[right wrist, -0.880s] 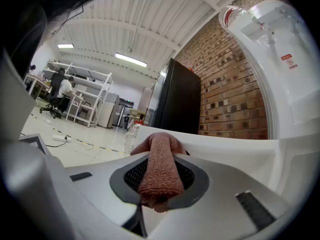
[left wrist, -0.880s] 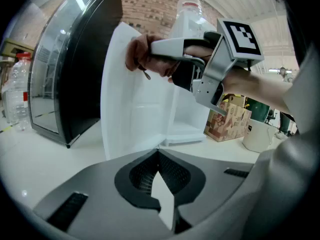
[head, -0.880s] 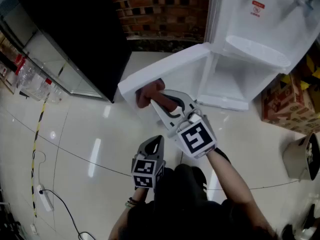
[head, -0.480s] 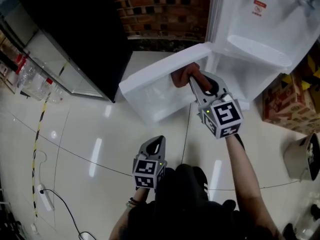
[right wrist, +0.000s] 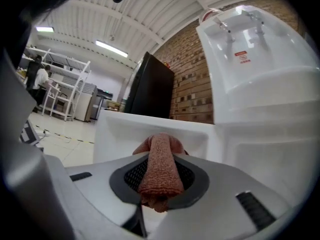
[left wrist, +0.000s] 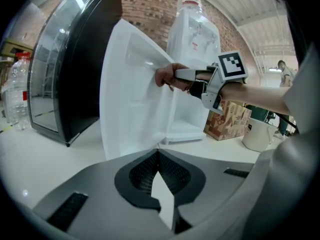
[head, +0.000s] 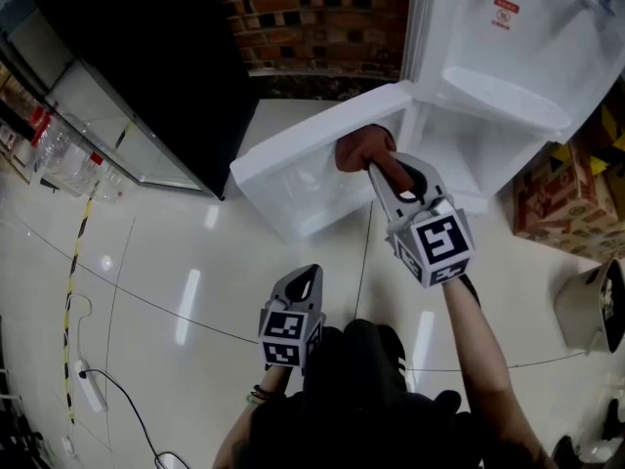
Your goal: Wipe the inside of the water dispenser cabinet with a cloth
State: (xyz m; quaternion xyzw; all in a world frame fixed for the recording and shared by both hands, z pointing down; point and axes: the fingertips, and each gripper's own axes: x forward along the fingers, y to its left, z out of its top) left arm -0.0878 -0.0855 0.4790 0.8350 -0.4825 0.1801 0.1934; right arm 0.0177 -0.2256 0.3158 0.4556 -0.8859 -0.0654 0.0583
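Since the earlier frames the cloth (head: 359, 149) has travelled along the door's inner face, from its free end toward the hinge side, and over the last half second it has hardly shifted.

That rust-coloured cloth is bunched into a thick roll and pinched between the jaws of my right gripper (head: 383, 171), with a wad sticking out past the tips. The wad is pressed against the white inner panel of the open cabinet door (head: 293, 179), near its upper edge and close to the hinge. I judge I keep it rolled and clamped hard so that soft fabric, not the tongs, meets the plastic.

Just beyond the hinge is the cabinet cavity (head: 479, 154) of the water dispenser (head: 518, 57), open and bare white. The cloth is not in it yet, so I take the door panel as the step in hand, with the cavity still to wipe.

My left gripper (head: 305, 279) hangs low near my body, well apart from the door, jaws together with nothing between them. I have no work for it, since the door stays open unaided.

A black glass-fronted unit (head: 127, 47) stands left of the door, and a cardboard box (head: 557, 203) sits right of the dispenser.
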